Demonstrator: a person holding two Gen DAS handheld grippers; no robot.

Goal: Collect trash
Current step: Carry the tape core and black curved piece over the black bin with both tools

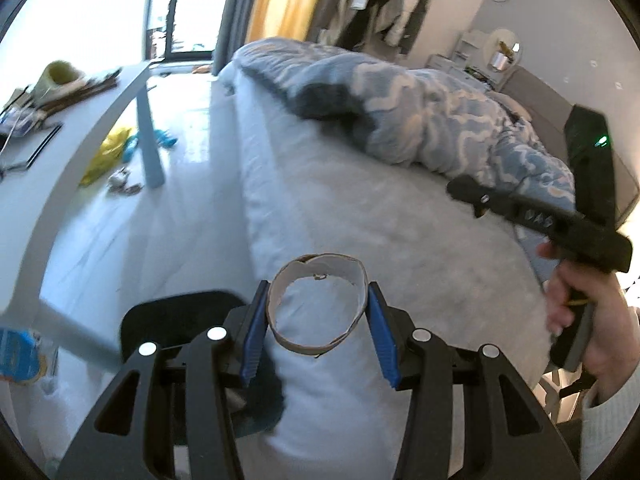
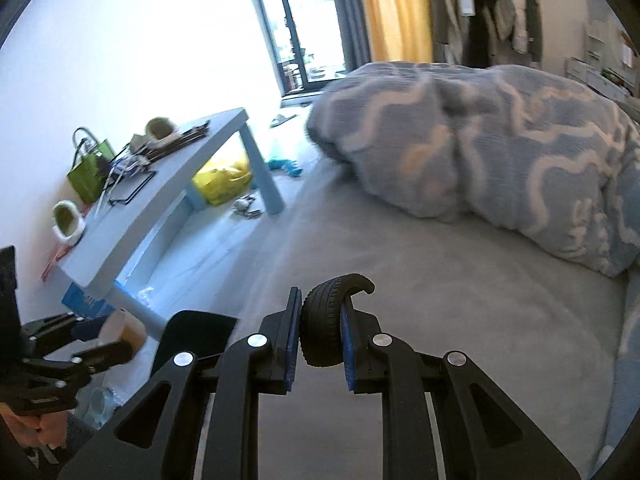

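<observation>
Between our left gripper's (image 1: 318, 322) pads sits a cardboard tube (image 1: 318, 306), clamped above the bed (image 1: 360, 208). Our right gripper (image 2: 320, 334) pinches a black tyre piece (image 2: 325, 322), also over the bed.

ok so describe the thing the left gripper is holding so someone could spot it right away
Above the edge of the grey bed, look at the left gripper at the bottom of the left wrist view. Pinched between its blue pads is a cardboard tube, seen end-on. It is the only brown, hollow ring there, squashed slightly out of round.
</observation>
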